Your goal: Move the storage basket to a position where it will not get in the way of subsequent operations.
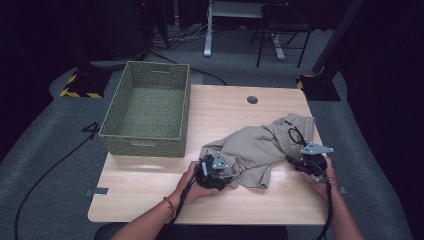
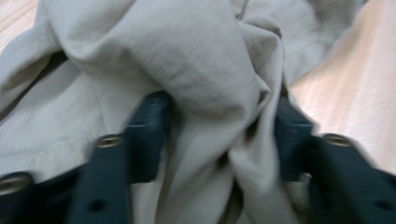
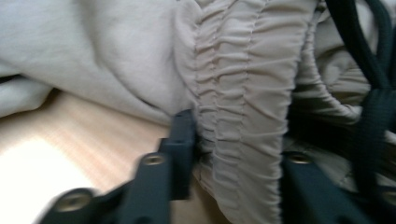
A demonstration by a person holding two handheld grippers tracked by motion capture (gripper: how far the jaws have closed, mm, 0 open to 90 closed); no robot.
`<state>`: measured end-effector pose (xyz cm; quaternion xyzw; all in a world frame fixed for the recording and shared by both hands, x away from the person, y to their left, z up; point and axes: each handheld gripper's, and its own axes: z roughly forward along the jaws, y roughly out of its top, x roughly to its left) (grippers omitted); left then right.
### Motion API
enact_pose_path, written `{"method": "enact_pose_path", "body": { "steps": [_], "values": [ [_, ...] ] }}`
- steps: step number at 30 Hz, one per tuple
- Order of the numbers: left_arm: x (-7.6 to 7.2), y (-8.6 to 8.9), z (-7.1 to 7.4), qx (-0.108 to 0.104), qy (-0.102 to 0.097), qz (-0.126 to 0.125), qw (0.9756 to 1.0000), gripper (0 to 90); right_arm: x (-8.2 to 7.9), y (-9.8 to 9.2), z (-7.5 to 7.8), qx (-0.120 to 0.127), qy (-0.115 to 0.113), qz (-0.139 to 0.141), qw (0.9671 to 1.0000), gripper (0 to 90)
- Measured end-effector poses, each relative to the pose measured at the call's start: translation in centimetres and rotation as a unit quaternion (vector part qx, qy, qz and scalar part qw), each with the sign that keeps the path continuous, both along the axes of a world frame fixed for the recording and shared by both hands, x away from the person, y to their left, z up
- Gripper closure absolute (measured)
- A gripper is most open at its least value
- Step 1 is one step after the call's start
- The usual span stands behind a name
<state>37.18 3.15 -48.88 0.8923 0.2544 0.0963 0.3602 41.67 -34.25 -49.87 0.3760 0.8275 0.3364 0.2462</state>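
1. Shorts (image 1: 260,147), beige and crumpled, are lying on the wooden table (image 1: 150,190), bunched right between the two hand-held grippers, with the person's hands coming in from the near edge.

2. The left gripper (image 1: 220,172) is sitting at the near-left corner of the heap, fabric spilling away ahead of it and off to its right.

3. In the left gripper view a fat fold of the shorts (image 2: 196,70) is sitting between the two black jaws, which are standing roughly halfway apart. The cloth is bulging against both pads, but it's blurry, so honestly I can't tell if it's properly pinched or just stuffed in there.

4. The right gripper (image 1: 306,159) is sitting at the far-right side of the pile, just behind the waist end.

5. In the right gripper view the gathered elastic waistband (image 3: 243,93) is running straight down between its jaws, also about half open. The left pad is touching the band; the other side is too dark to call a real grip.

6. A black drawstring (image 3: 369,84) is looping just to the right of that gripper's jaws.

7. A woven green basket (image 1: 147,107) is standing well ahead of the left gripper, apart from the shorts.
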Motion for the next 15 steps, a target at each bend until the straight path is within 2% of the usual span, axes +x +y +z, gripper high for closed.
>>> {"method": "enact_pose_path", "body": {
  "steps": [3, 5, 6, 9, 11, 13, 14, 15],
  "values": [
    [0.2, 0.2, -0.4, 0.004, 0.003, 0.003, 1.0, 68.5, -0.1, 0.0, 0.2, -0.004, 0.005, -0.014, 0.9999, 47.4],
    [0.1, 0.4, -0.5, 0.01, -0.003, 0.0, 0.9999, 75.3, -0.6, -0.3, 0.7, -0.001, 0.008, -0.025, 0.9996, 39.4],
    [0.0, 0.5, -0.5, 0.007, -0.003, 0.003, 1.0, 77.1, -0.9, -0.5, 0.9, 0.004, 0.008, -0.029, 0.9995, 37.6],
    [-0.4, 0.7, -0.6, 0.007, -0.003, 0.004, 1.0, 79.6, -2.2, -1.7, 2.2, 0.024, -0.007, -0.053, 0.9983, 32.4],
    [-1.0, 0.8, -0.6, 0.007, -0.004, 0.001, 1.0, 80.1, -3.1, -2.3, 3.1, 0.01, -0.012, -0.061, 0.998, 25.3],
    [-1.8, 0.8, -0.6, 0.006, 0.0, -0.004, 1.0, 80.0, -4.1, -2.4, 3.7, -0.016, -0.022, -0.07, 0.9972, 26.5],
    [-2.2, 0.8, -0.6, 0.006, 0.001, -0.01, 0.9999, 79.6, -4.7, -2.4, 4.0, -0.019, -0.031, -0.076, 0.9965, 26.7],
    [-2.8, 0.7, -0.6, 0.004, 0.004, -0.014, 0.9999, 79.0, -5.2, -2.4, 4.3, -0.011, -0.037, -0.078, 0.9962, 27.9]
  ]
}}
